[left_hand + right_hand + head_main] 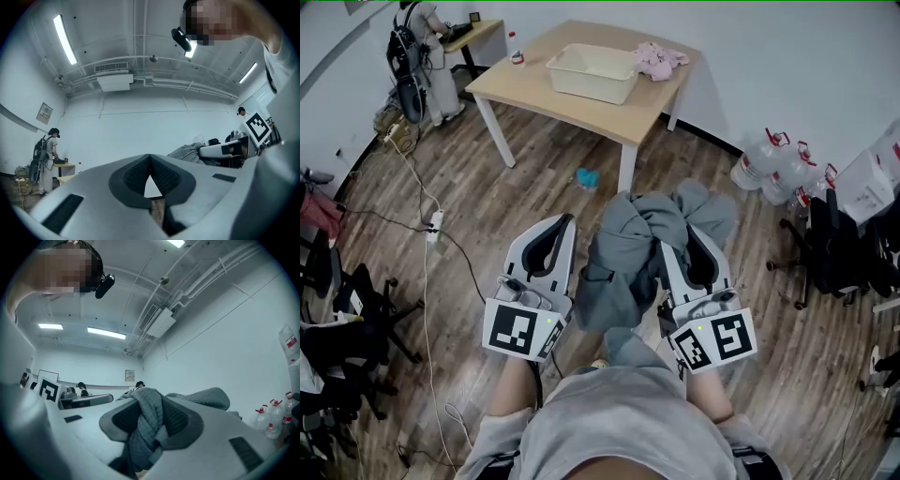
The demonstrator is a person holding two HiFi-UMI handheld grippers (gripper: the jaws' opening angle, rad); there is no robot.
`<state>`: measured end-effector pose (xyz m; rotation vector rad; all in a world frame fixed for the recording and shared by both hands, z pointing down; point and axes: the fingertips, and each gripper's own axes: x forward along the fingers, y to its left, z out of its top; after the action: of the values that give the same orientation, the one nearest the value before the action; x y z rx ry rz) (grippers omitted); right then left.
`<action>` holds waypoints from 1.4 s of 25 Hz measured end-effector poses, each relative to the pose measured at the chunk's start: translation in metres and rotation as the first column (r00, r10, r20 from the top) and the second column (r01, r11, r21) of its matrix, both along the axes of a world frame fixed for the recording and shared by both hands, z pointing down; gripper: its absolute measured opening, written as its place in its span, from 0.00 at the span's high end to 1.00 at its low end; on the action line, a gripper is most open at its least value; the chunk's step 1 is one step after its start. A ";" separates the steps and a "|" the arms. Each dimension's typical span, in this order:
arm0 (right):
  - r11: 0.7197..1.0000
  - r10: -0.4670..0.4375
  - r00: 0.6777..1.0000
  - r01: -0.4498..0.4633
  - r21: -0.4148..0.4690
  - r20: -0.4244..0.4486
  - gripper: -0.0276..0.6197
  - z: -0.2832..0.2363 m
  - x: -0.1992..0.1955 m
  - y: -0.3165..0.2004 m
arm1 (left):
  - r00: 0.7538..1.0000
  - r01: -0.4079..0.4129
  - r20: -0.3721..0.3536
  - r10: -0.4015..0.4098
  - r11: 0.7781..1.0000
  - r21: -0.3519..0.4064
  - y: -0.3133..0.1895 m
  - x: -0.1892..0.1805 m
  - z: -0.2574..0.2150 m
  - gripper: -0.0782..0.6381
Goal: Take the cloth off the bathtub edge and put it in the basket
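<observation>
Near the person, the right gripper (677, 242) has its jaws pinched on the bunched grey cloth (628, 255), which hangs in folds between the two grippers above the wooden floor (487, 178). Just to its left, the left gripper (562, 225) has its jaws pressed together at the tips with nothing between them. Far off, the beige basket (587, 87) sits on the table (532, 82) with a pink cloth (658, 60) to its right.
</observation>
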<state>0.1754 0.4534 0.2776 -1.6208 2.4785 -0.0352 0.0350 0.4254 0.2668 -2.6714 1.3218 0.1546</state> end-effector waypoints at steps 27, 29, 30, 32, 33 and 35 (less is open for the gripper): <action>0.995 -0.100 0.995 0.100 0.015 0.023 0.74 -0.001 0.041 -0.191 | 0.998 0.068 0.017 -0.068 0.998 0.012 -0.176 0.048 -0.005 0.87; 0.995 -0.094 0.995 0.093 0.017 0.021 0.74 0.001 0.037 -0.193 | 0.998 0.061 0.016 -0.061 0.998 0.014 -0.180 0.044 -0.003 0.87; 0.996 -0.088 0.996 0.088 0.016 0.021 0.74 0.000 0.034 -0.199 | 0.998 0.055 0.014 -0.055 0.998 0.013 -0.186 0.041 -0.004 0.87; 0.997 -0.074 0.997 0.074 0.012 0.022 0.74 -0.004 0.029 -0.214 | 0.999 0.041 0.011 -0.041 0.999 0.009 -0.203 0.037 -0.007 0.87; 0.998 -0.065 0.998 0.065 0.010 0.023 0.74 -0.005 0.027 -0.221 | 0.999 0.033 0.011 -0.033 0.999 0.006 -0.210 0.034 -0.008 0.87; 0.999 -0.049 0.998 0.049 0.008 0.026 0.74 -0.006 0.020 -0.230 | 1.000 0.016 0.013 -0.016 1.000 0.003 -0.221 0.028 -0.007 0.87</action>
<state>0.1955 0.2235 0.2716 -1.5468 2.4954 -0.0530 0.0629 0.2048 0.2598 -2.6542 1.3384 0.1362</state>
